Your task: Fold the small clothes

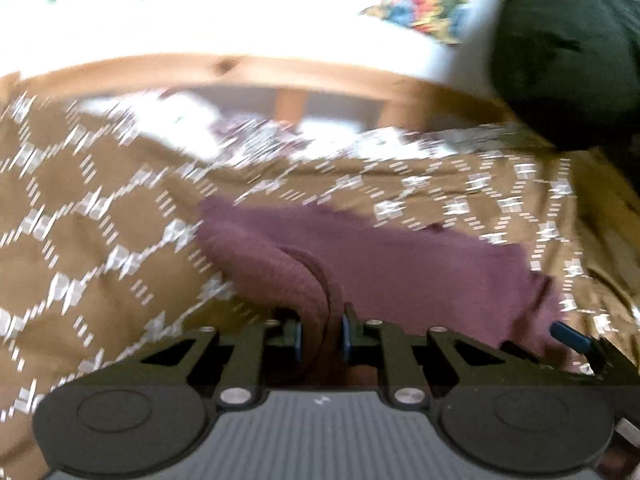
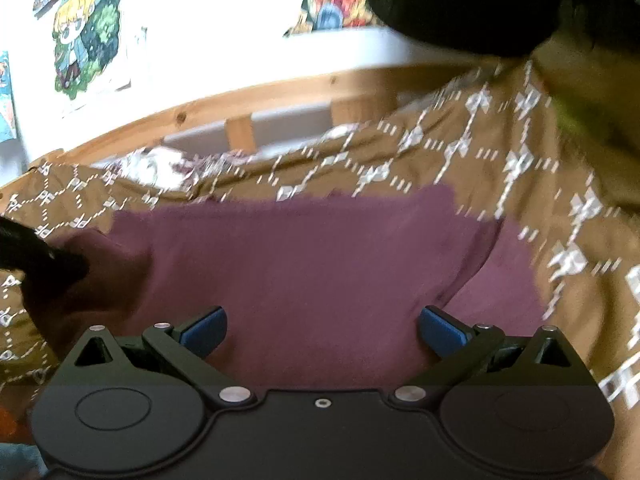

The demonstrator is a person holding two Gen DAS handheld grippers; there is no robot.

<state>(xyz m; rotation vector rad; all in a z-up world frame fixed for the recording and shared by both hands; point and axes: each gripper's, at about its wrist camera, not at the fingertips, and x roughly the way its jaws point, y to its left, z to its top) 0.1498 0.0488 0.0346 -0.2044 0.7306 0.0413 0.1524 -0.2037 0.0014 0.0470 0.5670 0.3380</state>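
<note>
Left claw (image 1: 320, 336), black with blue pads, pinches a rolled ribbed hem of the maroon knit garment (image 1: 400, 256). Right claw (image 2: 322, 332) stands wide open above the same cloth, gripping nothing. Garment lies spread flat on the brown bedspread with white diamond pattern (image 1: 80, 208).

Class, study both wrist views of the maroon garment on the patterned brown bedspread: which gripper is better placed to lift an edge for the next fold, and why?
Probably the left. The left gripper is already pinched on a bunched edge of the maroon garment, while the right gripper stands wide open over flat cloth, gripping nothing.
</note>
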